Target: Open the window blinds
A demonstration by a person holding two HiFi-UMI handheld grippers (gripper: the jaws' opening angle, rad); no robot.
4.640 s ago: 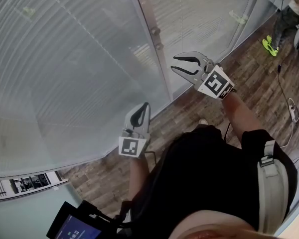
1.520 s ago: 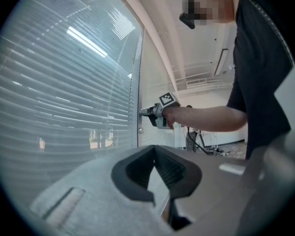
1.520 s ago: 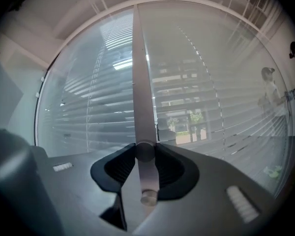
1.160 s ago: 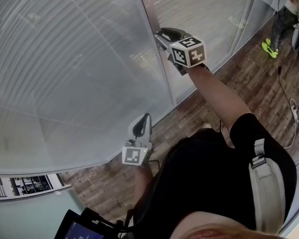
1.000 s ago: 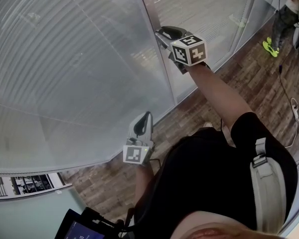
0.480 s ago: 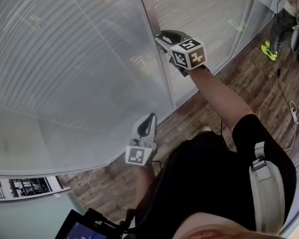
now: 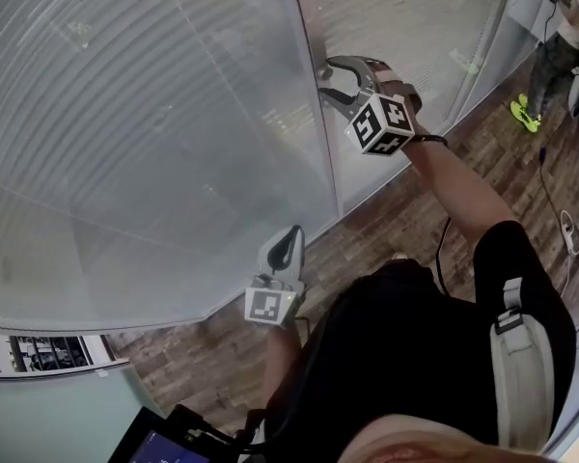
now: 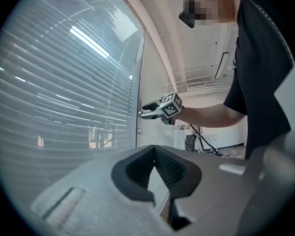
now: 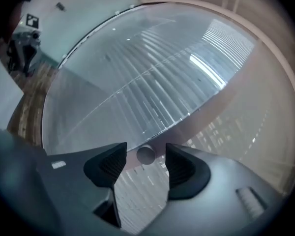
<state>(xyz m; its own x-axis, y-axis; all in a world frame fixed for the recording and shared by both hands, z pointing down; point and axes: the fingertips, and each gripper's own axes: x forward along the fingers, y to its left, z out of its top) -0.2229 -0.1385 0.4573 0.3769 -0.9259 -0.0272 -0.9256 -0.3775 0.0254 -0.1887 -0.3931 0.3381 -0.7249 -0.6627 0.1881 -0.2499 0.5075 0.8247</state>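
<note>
The slatted blinds (image 7: 154,143) sit behind glass across the left of the head view, and also show in the left gripper view as blinds (image 8: 64,82). A small round knob (image 7: 324,69) juts from the frame post (image 7: 314,133). My right gripper (image 7: 326,80) is at this knob, and its jaws have just been opening. In the right gripper view the knob (image 9: 146,155) lies between the fingers of my right gripper (image 9: 145,147) with a gap on each side. My left gripper (image 7: 293,231) hangs lower near the glass, shut and empty, pointing level along the pane.
A second glass panel with blinds (image 7: 415,17) runs to the right of the post. The wooden floor (image 7: 386,220) lies below, with cables (image 7: 565,225) at the right. A person in bright green shoes (image 7: 523,90) stands at the far right. A dark screen (image 7: 159,444) sits at the bottom.
The right gripper has rolled about its own axis at the knob, and its jaws have spread apart off the knob. The left gripper has stayed where it was.
</note>
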